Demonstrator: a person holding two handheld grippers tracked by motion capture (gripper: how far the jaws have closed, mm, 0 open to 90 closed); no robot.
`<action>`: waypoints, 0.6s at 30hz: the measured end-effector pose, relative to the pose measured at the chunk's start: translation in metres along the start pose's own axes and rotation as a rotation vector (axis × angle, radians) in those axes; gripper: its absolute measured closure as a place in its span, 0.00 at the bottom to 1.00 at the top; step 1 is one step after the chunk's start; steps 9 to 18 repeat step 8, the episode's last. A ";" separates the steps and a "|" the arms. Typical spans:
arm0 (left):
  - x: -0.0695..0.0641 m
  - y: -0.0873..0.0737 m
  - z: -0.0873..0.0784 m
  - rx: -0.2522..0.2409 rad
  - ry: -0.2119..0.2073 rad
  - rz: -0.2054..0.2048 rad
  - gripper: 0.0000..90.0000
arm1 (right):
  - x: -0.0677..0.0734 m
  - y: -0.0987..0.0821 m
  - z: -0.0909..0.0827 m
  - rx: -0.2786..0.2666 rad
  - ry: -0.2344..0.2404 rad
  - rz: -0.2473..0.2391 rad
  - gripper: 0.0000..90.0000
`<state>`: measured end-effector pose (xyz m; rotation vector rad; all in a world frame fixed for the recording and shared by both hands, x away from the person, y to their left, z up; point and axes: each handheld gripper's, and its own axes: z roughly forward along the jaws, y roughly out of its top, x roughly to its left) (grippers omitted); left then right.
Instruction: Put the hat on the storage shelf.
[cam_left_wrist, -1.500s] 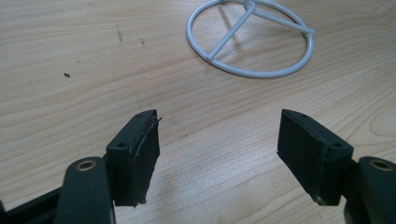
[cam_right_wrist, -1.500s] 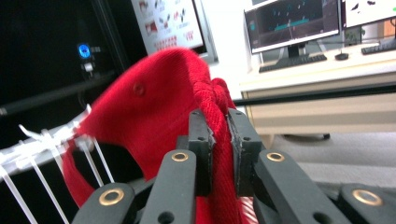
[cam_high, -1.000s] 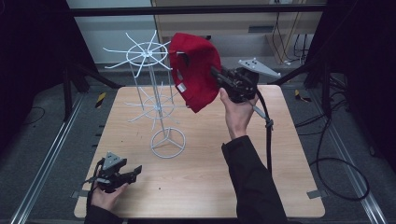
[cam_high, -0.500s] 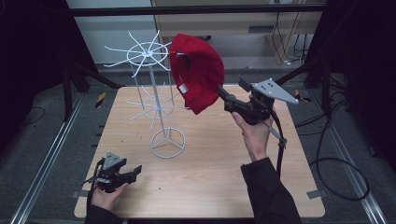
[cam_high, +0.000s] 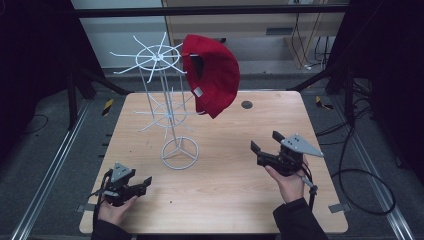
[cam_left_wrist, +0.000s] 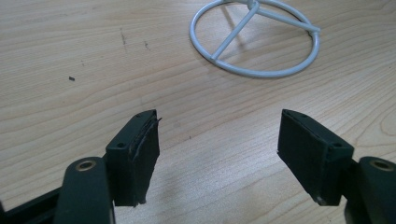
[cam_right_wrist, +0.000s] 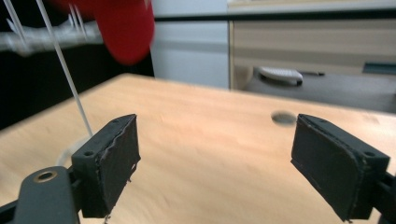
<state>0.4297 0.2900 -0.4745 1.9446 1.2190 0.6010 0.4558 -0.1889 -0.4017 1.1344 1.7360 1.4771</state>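
High view first: nearest me, the left gripper (cam_high: 142, 183) rests low at the table's (cam_high: 230, 195) front left corner, jaws spread apart with nothing between them, only bare wood ahead and the ring foot of the wire rack (cam_high: 179, 153) a little beyond. Across on the right, the right gripper (cam_high: 264, 142) sits just above the tabletop, its jaws having just swung wide, and nothing lies between its pads (cam_right_wrist: 115, 161) either. Farther back, the red cap (cam_high: 210, 75) hangs from a spoke at the top of the rack, well apart from both tools. The worry, I'd say, is the cap itself: it dangles to one side off a thin prong on a light wire stand, so any knock to the rack, or a swing left in the cap, could slide it off or tip the stand.
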 end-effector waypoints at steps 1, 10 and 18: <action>0.000 0.000 0.000 -0.001 0.001 0.001 0.32 | -0.001 -0.006 -0.001 0.010 -0.005 -0.004 0.17; -0.001 0.000 -0.001 -0.002 0.006 0.013 0.32 | -0.013 -0.055 -0.015 0.109 -0.034 -0.038 0.16; -0.001 0.000 -0.001 -0.002 0.006 0.013 0.32 | -0.013 -0.055 -0.015 0.109 -0.034 -0.038 0.16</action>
